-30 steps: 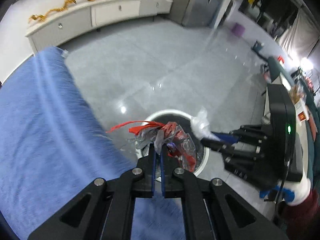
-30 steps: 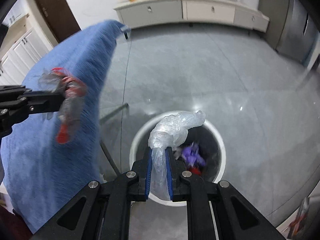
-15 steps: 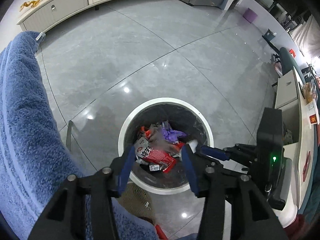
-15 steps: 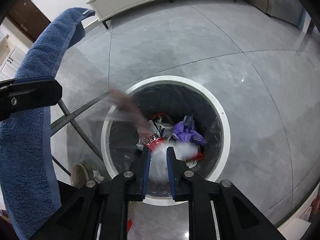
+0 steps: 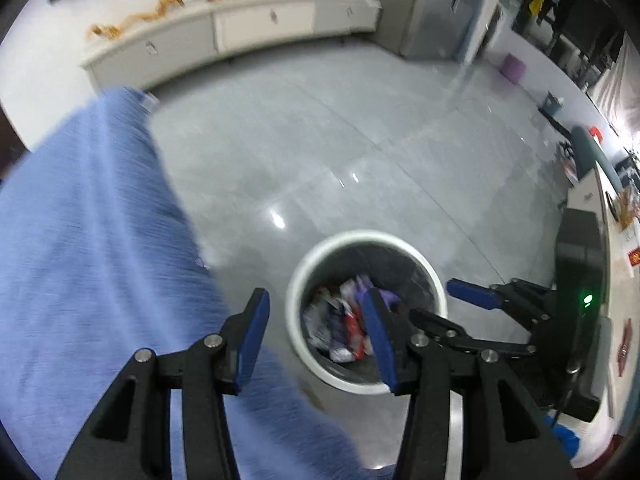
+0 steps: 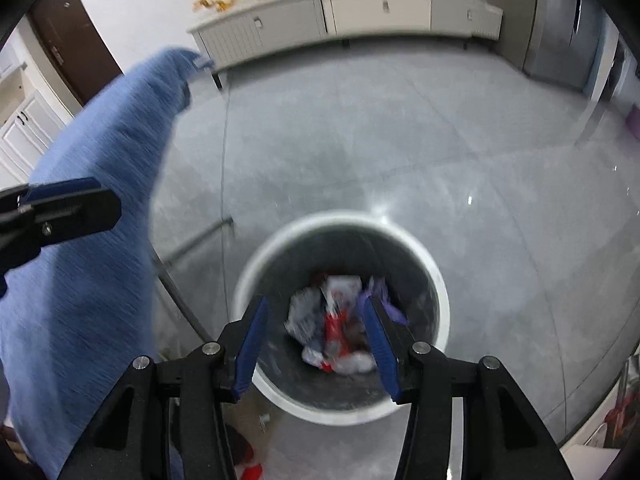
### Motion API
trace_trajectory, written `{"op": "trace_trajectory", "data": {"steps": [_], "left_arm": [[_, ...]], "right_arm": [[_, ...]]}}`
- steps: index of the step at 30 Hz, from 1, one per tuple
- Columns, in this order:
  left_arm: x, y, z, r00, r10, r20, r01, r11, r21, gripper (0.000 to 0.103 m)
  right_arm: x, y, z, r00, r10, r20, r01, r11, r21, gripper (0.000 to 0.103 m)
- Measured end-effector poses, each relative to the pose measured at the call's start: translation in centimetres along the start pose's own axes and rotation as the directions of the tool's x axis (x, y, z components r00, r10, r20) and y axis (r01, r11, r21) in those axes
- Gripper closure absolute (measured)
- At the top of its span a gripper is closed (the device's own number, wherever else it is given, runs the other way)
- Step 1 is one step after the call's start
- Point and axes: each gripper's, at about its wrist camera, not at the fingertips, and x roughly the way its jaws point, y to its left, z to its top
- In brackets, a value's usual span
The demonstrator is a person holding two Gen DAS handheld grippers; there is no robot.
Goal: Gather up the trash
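A round white-rimmed trash bin stands on the grey floor; it also shows in the right wrist view. Inside lies a heap of wrappers, red, white and purple, also seen in the right wrist view. My left gripper is open and empty, above the bin's left rim. My right gripper is open and empty, right over the bin. The right gripper shows in the left wrist view at the bin's right side. Both views are blurred.
A blue towel-covered surface fills the left, also in the right wrist view. A long white cabinet lines the far wall. A low table with clutter stands at the right. Metal table legs stand left of the bin.
Both grippers opened and dropped their trash into the bin: the left let go of the red and clear wrapper, the right of the clear plastic bag. Both then rose and tilted up.
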Motion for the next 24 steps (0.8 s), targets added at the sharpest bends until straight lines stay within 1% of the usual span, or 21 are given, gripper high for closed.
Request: {"op": "trace_trajectory", "data": {"steps": [2,4,6,8,9,12,14,18,21,24], "left_arm": [[-2.0,1.2,-0.2,0.997,0.050,0.057,-0.050,0.999,0.000,0.057],[-4.1,3.0,-0.9,0.988,0.107,0.113,-0.106,0.994,-0.013,0.056],[-5.6,5.1,-1.7,0.979,0.147,0.141,-0.143,0.989,-0.037,0.056],[-6.8,7.0,-2.7,0.969,0.186,0.161,-0.177,0.982,-0.065,0.056],[-7.5,8.2,-3.4,0.962,0.213,0.172,-0.201,0.976,-0.083,0.056],[-9.2,10.7,-5.0,0.946,0.258,0.198,-0.237,0.964,-0.122,0.056],[-10.7,12.4,-6.1,0.928,0.297,0.226,-0.269,0.952,-0.148,0.056],[-13.3,15.2,-7.9,0.896,0.354,0.268,-0.310,0.931,-0.192,0.056],[-14.8,16.7,-8.7,0.873,0.386,0.298,-0.329,0.918,-0.222,0.056],[-16.0,17.7,-9.4,0.854,0.407,0.325,-0.339,0.908,-0.245,0.056]], "right_arm": [[-1.6,1.5,0.7,0.999,0.001,0.053,0.000,1.000,-0.007,0.050],[-3.1,3.6,1.3,0.994,0.004,0.107,-0.001,1.000,-0.020,0.049],[-4.0,5.6,2.0,0.989,0.010,0.146,-0.006,0.999,-0.032,0.044],[-4.9,7.7,2.3,0.983,0.019,0.185,-0.011,0.999,-0.044,0.042],[-5.3,8.7,2.4,0.980,0.025,0.199,-0.016,0.999,-0.050,0.041],[-6.3,12.1,2.6,0.970,0.035,0.241,-0.015,0.996,-0.084,0.036],[-6.8,14.0,2.5,0.965,0.038,0.261,-0.011,0.995,-0.103,0.035],[-7.2,17.2,2.8,0.954,0.035,0.298,0.002,0.992,-0.123,0.029],[-7.4,19.1,2.9,0.948,0.027,0.318,0.016,0.991,-0.132,0.024],[-7.5,20.6,3.0,0.942,0.013,0.334,0.037,0.989,-0.143,0.019]]}}
